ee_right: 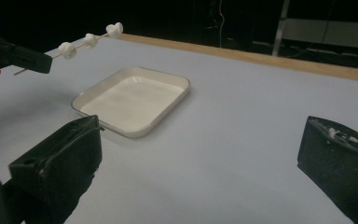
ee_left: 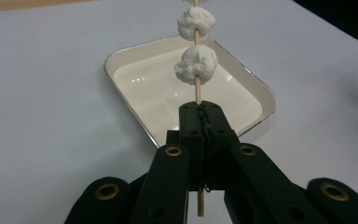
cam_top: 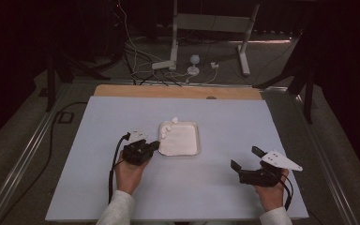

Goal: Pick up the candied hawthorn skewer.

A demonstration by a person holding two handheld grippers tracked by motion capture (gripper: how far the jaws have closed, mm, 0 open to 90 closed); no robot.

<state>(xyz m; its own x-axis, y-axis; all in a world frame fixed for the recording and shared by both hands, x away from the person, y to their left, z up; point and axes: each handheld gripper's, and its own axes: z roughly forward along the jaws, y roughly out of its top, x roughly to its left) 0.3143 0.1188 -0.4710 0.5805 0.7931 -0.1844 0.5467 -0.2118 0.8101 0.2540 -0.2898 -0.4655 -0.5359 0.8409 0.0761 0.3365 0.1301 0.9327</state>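
Pinching a thin wooden skewer [ee_left: 197,91] threaded with white marshmallows [ee_left: 196,64] above the shallow white rectangular tray [ee_left: 135,109], the left gripper [ee_left: 200,114] is clamping shut; the right gripper [cam_top: 246,158] is hovering with jaws spread wide, holding nothing.

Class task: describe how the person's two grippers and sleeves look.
Both grippers, left and right, are black with two blocky jaws. Each carries a grey three-cornered plate on top and trails a black cable. Brass-ringed holes mark the left one's arms. Both sleeves are white.
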